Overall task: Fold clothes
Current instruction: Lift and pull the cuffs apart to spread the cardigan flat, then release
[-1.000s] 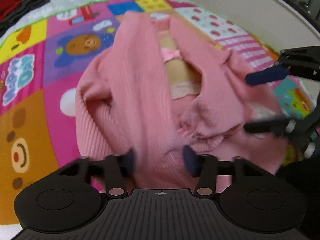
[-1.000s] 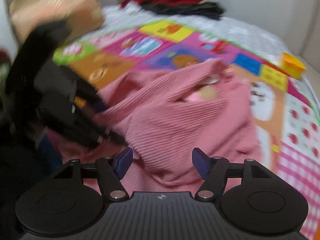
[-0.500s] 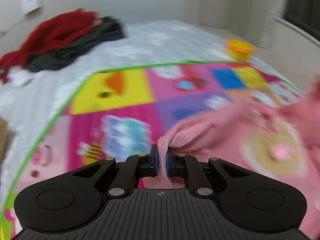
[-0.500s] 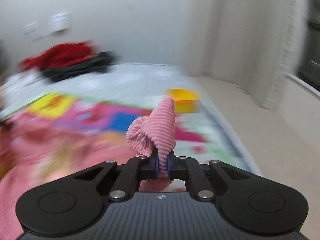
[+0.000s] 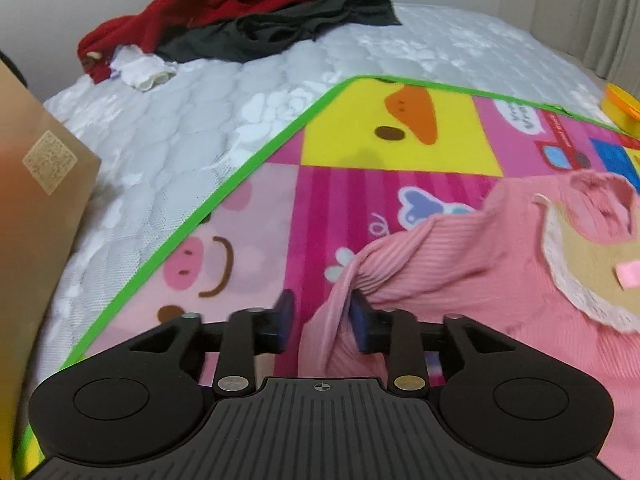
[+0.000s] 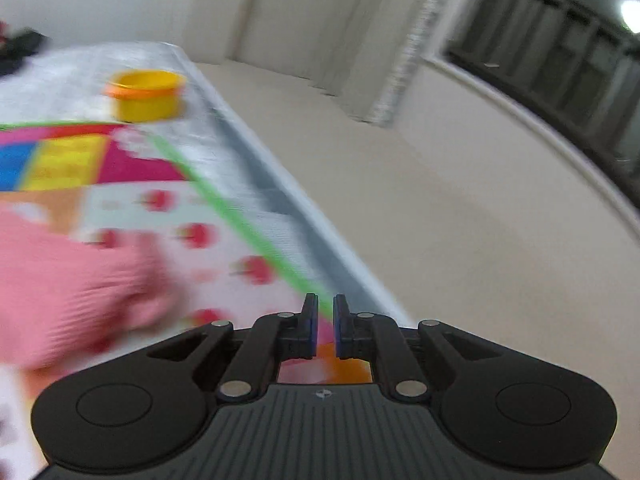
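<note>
Left wrist view shows the pink sweater [image 5: 472, 256] lying on the play mat [image 5: 360, 184], spread toward the mat's right part, with a tan patch edged in white lace [image 5: 592, 256] on its front. One ribbed sleeve of the sweater runs down toward the camera and bunches between the fingers of the left gripper [image 5: 322, 322]. The jaws stand apart; the cloth lies against the right blue pad while the left pad is clear of it, so the gripper is open and not clamping the sleeve.

Beyond the mat's green border lies the grey quilted mattress [image 5: 192, 128]. At the mattress's far edge, well away from the sweater, sits a heap of red clothing [image 5: 224, 4] with dark clothing [image 5: 288, 28] beside it and a small white garment [image 5: 142, 72] in front. A brown cardboard box [image 5: 36, 216] stands left of the mat.

From the right wrist, the right gripper [image 6: 325, 328] hangs over the mat's right edge with a narrow gap between its pads and nothing between them. The sweater is a blurred pink mass to its left, apart from the fingers. A yellow tub [image 6: 146, 94] sits on the mattress past the mat's far corner, and bare floor [image 6: 440, 208] lies to the right.
</note>
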Demonstrator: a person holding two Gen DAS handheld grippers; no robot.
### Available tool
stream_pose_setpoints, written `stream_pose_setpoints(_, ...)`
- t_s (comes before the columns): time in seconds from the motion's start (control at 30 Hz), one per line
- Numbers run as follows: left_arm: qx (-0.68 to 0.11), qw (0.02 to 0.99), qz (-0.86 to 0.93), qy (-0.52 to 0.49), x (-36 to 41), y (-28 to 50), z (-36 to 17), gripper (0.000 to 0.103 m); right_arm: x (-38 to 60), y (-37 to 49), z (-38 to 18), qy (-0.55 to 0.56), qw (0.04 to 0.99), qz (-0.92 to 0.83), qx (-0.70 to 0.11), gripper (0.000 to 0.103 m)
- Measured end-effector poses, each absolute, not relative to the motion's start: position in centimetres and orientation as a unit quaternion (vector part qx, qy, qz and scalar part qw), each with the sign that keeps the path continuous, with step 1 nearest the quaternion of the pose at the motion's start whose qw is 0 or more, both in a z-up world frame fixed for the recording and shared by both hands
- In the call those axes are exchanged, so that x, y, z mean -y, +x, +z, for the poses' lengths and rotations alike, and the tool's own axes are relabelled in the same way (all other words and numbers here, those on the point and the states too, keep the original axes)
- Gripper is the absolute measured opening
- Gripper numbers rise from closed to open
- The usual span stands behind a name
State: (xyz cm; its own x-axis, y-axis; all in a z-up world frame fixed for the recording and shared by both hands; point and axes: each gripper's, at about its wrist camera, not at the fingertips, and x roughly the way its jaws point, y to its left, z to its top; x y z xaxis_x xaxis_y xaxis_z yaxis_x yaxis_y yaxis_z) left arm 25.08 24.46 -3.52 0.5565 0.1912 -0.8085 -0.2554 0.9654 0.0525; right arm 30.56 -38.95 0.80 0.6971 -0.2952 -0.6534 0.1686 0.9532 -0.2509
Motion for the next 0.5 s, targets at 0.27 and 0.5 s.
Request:
stream_pose_setpoints(0.27, -0.441, 0.891, 0.099, -0.043, -22.2, 23.0, -1.9, 0.055, 33.8, 29.1, 0.3, 0.089, 0.903, -0.015, -0.420, 0.062)
stream_pose_setpoints(0.5, -0.440, 0.890, 0.016, -0.118, -20.1, 21.5, -0.8, 0.066, 30.9, 31.1, -2.6, 0.165, 0.893, -0.008, -0.419, 0.069)
